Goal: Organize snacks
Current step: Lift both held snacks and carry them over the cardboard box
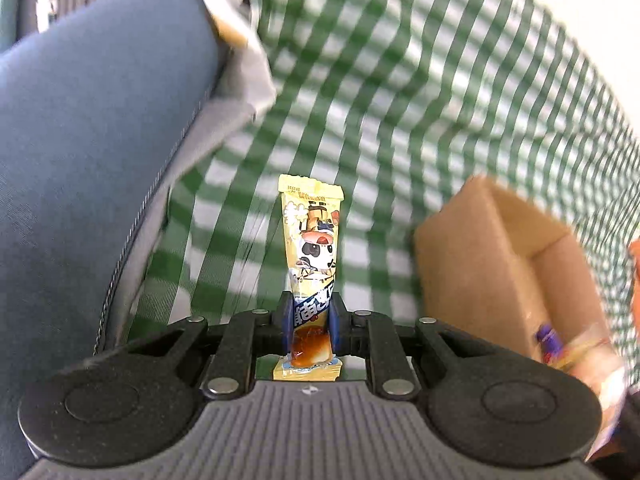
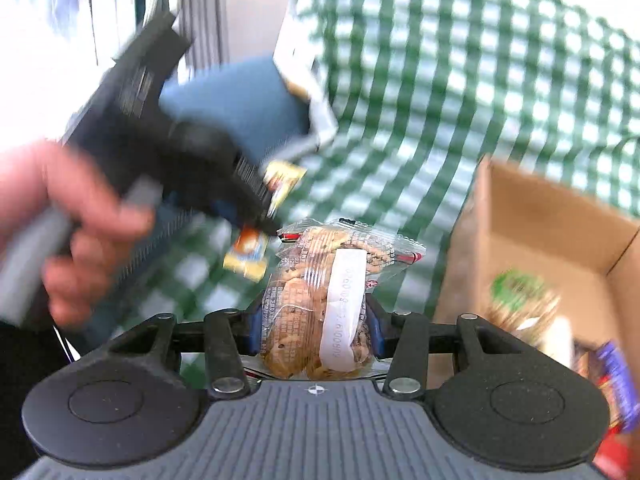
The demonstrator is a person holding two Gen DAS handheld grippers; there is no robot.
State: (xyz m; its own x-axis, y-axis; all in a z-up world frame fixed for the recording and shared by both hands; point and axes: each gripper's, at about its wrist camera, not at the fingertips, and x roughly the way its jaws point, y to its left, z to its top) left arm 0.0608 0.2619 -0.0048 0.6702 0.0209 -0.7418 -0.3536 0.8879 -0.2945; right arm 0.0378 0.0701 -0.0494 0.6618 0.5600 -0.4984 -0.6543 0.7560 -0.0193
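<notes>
Glossy plastic wrapper (image 1: 314, 248), matt cardboard box (image 1: 480, 264)

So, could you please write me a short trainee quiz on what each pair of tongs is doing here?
1. What do the left tongs hold?
2. True or false: the right tongs are empty.
3. The cardboard box is: A) sealed, B) open with snacks inside, C) upside down.

Key:
1. A yellow snack stick with a cartoon panda, clamped near its lower end.
2. False: they grip a clear cookie packet with a white label.
3. B.
</notes>
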